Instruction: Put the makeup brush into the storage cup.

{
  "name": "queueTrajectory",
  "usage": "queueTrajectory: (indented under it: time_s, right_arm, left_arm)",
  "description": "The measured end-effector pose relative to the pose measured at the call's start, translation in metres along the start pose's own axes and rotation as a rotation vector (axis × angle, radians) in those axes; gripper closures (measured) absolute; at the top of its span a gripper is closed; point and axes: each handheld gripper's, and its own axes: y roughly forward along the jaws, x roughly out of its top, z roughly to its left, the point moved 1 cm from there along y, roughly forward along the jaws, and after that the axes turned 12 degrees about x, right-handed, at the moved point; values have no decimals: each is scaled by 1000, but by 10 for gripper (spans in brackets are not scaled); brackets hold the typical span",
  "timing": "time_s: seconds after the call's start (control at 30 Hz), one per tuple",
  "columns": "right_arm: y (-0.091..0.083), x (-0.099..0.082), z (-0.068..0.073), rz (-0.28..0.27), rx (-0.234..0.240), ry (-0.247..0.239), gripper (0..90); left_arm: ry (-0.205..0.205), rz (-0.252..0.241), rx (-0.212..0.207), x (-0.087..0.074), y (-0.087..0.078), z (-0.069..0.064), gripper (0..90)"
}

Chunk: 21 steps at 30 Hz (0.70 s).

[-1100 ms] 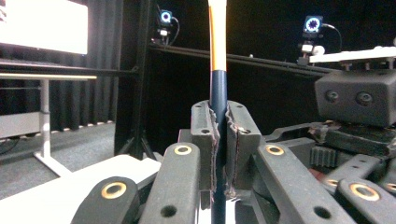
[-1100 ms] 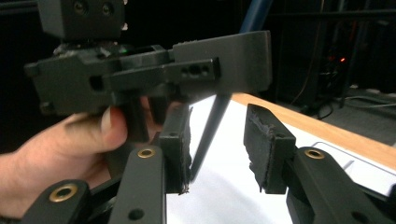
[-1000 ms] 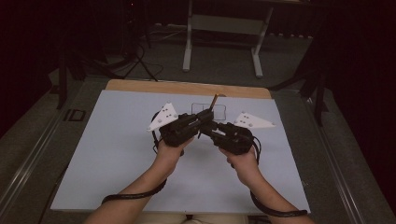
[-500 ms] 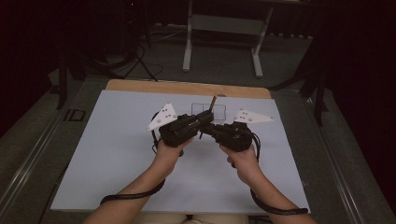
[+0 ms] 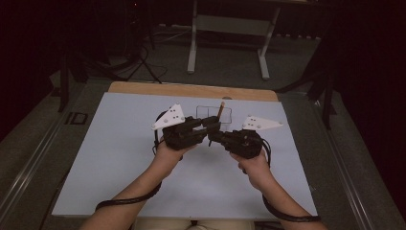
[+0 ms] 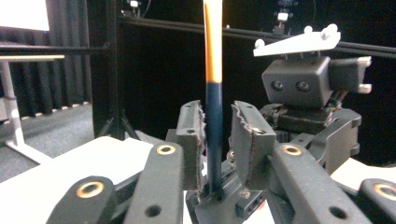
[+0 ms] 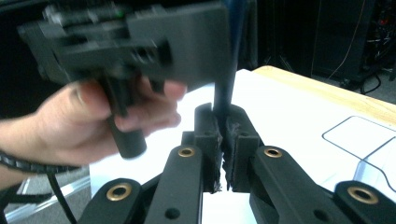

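Observation:
A thin stick (image 6: 213,56), dark blue below and orange above, stands upright between both grippers over the middle of the table; its orange tip (image 5: 221,106) rises above them. My right gripper (image 7: 223,116) is shut on the stick's dark lower end (image 7: 226,93). My left gripper (image 6: 217,112) has just been opening its jaws. The stick stands between them with a gap at the right pad (image 6: 247,135). In the high view the left gripper (image 5: 213,124) and right gripper (image 5: 216,136) meet tip to tip, each held in a hand.
A white sheet (image 5: 119,158) covers the table, with a thin outlined rectangle (image 5: 203,112) just beyond the grippers. A wooden edge (image 5: 191,90) runs along the far side. A metal stand (image 5: 230,24) and dark floor lie behind. Cables trail from both wrists.
Both hands hold almost the same place above the table. The stick still stands upright between the two grippers.

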Motion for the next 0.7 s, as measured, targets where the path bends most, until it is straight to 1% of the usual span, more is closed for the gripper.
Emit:
queueTrajectory:
  time_s: [0.03,0.07,0.1,0.13,0.17,0.23,0.3,0.33,0.37,0.47,0.5,0.57,0.63,0.67,0.7]
  right_arm:
    - [0,0,0,0,0,0,852]
    - [-1,-2,0,17,2,-13,852]
    - [-1,-2,0,17,2,-13,852]
    - [-1,-4,0,34,8,-23,852]
    - [-1,-4,0,34,8,-23,852]
    - [-1,-6,1,50,9,-39,852]
    - [-1,-7,1,68,16,-50,852]
    - [-1,-7,1,68,16,-50,852]
    - [-1,-7,1,74,21,-56,852]
    - [2,-8,3,95,24,-76,852]
    - [2,-8,3,97,26,-77,852]
    - [3,-8,3,100,26,-82,852]
    - [3,-8,2,101,29,-84,852]
    - [3,-8,2,101,29,-84,852]
    - [4,-8,2,105,28,-84,852]
  left_arm:
    - [-5,0,-2,2,-1,1,718]
    - [-14,16,-13,5,-2,4,697]
    - [-14,16,-13,5,-2,4,697]
    - [-9,14,-6,6,-3,4,696]
    - [-13,17,-16,7,-3,5,696]
    - [-6,26,-21,8,-3,6,693]
    - [-9,43,-32,8,-3,6,693]
    - [-10,46,-37,8,-2,6,693]
    - [-14,61,-47,8,-2,6,694]
    - [-19,72,-57,8,-1,6,696]
    - [-17,83,-56,8,0,6,709]
    - [-25,89,-52,8,0,6,727]
    - [-27,96,-55,8,0,6,764]
    - [-27,96,-55,8,0,6,766]
    - [-31,99,-63,8,0,6,812]
